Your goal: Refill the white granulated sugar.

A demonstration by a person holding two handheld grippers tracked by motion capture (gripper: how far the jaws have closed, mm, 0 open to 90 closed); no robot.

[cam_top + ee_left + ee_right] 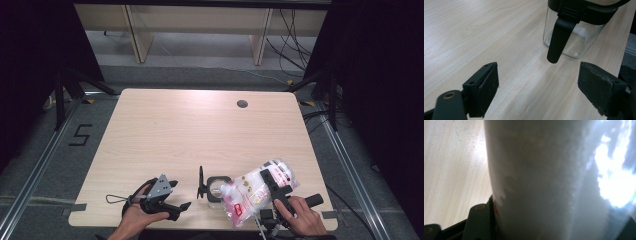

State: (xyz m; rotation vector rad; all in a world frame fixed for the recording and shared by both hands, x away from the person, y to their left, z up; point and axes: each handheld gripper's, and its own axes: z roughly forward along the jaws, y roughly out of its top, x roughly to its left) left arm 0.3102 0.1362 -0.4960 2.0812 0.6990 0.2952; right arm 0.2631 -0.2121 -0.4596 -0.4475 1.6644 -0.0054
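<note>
Two tongs work at the near edge of our pale wood-grain table (200, 130), which has rounded corners and a round cable hole (242, 104) near its far right. Around it we see grey floor, a "5" (80, 135) marked in black tape to the left, black stands, loose cables at the right and light wooden furniture legs behind.

Our right tongs (274, 186) are clenched on a clear plastic bag of white powder (257, 190), holding it tilted with its lower end at the open mouth of a small glass jar (218, 187). The jar stands near the front edge, its black flip lid (201, 182) raised upright on the left. In the right gripper view the bag (549, 180) sits between the jaws, powder pressed against the film. The bag carries red and pink printing, too small for us to read.

Our left tongs (167, 197) are released, jaws wide and bare, pointing at the jar (574, 37) from just beside it.
</note>
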